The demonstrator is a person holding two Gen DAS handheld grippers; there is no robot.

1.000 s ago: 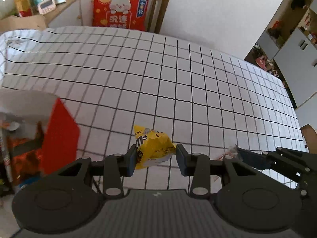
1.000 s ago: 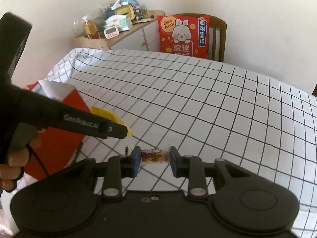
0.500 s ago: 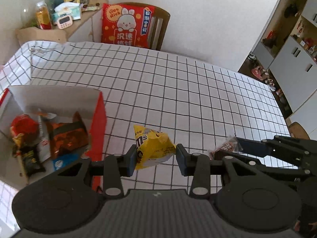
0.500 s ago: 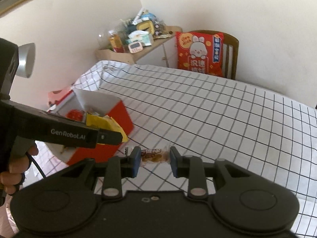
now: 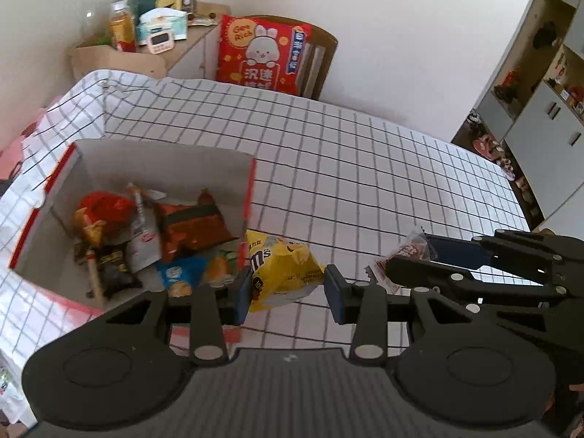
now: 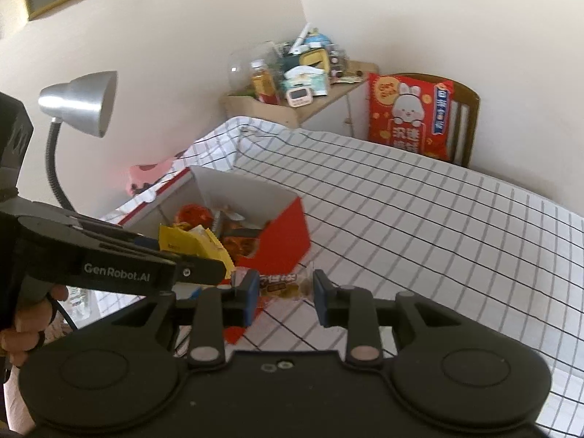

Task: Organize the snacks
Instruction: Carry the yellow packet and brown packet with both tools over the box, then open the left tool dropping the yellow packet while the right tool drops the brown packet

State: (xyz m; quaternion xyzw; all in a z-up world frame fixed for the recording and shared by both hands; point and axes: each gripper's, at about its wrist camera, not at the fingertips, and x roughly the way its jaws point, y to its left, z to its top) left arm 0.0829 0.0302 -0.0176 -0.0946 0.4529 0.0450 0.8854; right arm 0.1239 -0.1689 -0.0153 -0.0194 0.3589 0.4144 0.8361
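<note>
A: Why do we hold both snacks up beside the red box (image 5: 252,186)?

B: It holds the sorted packets, so we carry these above the table, probably to drop them in. Our left gripper (image 5: 288,286) is clamped on the yellow candy bag (image 5: 281,270), just beside the box's near corner.

A: And the right gripper (image 6: 286,290)?

B: Its fingers pinch the small wrapped cake (image 6: 286,284), just outside the box.
</note>
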